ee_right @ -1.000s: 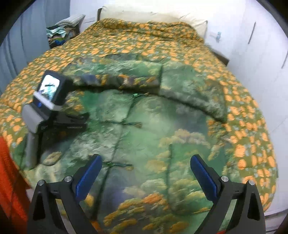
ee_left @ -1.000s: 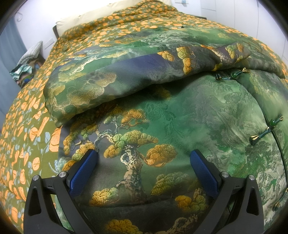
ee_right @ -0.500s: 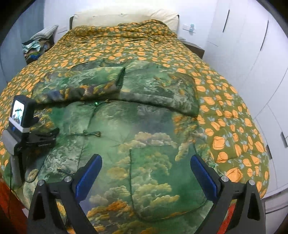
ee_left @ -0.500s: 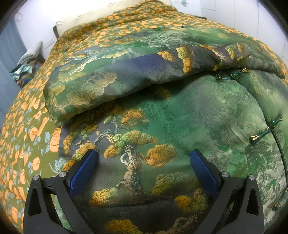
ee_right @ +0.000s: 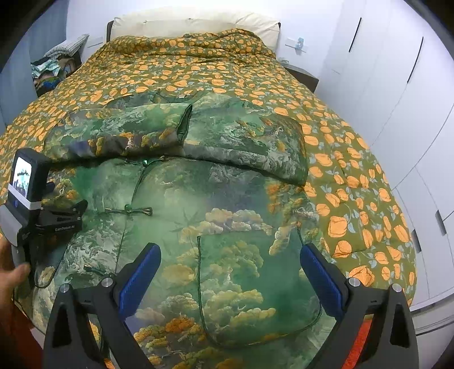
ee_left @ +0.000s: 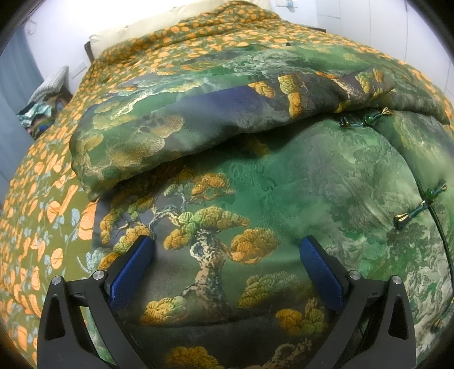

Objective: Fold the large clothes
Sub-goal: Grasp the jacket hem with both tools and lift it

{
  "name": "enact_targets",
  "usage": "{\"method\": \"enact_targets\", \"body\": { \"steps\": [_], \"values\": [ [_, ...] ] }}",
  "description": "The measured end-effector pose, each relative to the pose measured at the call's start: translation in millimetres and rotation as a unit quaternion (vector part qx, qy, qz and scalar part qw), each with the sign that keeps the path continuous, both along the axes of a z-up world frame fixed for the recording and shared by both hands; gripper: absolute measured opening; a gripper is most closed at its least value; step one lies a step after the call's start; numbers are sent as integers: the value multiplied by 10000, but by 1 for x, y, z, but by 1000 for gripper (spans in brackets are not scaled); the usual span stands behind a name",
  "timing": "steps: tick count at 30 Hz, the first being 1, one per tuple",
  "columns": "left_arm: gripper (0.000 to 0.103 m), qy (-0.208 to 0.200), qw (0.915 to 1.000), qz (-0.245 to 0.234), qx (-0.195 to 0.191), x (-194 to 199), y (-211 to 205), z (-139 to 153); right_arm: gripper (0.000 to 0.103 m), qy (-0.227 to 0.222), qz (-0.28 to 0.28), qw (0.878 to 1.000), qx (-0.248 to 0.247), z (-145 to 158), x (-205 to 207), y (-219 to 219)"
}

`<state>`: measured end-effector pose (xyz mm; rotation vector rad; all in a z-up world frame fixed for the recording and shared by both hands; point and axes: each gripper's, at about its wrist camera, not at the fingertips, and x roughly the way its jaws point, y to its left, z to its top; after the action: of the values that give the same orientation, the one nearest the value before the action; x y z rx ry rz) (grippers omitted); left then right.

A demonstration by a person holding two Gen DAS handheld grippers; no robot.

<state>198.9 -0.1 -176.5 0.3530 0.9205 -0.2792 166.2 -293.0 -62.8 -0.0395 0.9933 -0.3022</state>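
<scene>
Green jacket (ee_right: 198, 198) lies lengthwise on the bed (ee_right: 354, 176), collar toward the pillows.
We see landscape-print brocade, sleeves folded across; our left gripper (ee_left: 227, 272) and right gripper (ee_right: 229, 278) both gape, holding nothing.

A home bedroom: quilted bed (ee_right: 215, 73), pillow (ee_right: 193, 25), probably wardrobes (ee_right: 397, 85).

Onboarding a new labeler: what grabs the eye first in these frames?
The padded green jacket with its pine-and-cloud landscape print, spread front-up at the bed's near end, both sleeves folded across its chest. Beneath it, the olive bedspread dotted with orange flowers runs up to the cream pillow. Both grippers, left gripper and right gripper, hover open over the hem, holding nothing.
</scene>
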Motion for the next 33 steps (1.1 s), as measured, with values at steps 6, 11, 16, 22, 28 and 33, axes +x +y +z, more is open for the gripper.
{"method": "enact_targets", "body": {
  "steps": [6, 11, 16, 22, 28, 33],
  "values": [
    [103, 381, 9991, 96, -166, 7, 7, 4, 98, -344, 27, 9969, 706, 5, -9, -30],
    [102, 774, 9943, 397, -624, -16, 45, 55, 98, -381, -86, 9845, 1708, 0, -22, -93],
    [103, 1097, 9813, 696, -1421, -69, 119, 91, 103, -289, -379, 9680, 2462, -8, -45, -169],
    [102, 2650, 9387, 1263, -1804, -97, 142, 21, 103, 938, -422, 9480, 3012, -56, -50, -194],
    [97, 2627, 9407, 1247, -1745, -98, 126, 22, 93, 1872, -102, 9313, 3123, -96, -44, -167],
    [18, 2721, 9317, 1471, -1906, -103, 141, 36, 24, 1847, 9, 9243, 3340, -86, -51, -168]
  ]
}}
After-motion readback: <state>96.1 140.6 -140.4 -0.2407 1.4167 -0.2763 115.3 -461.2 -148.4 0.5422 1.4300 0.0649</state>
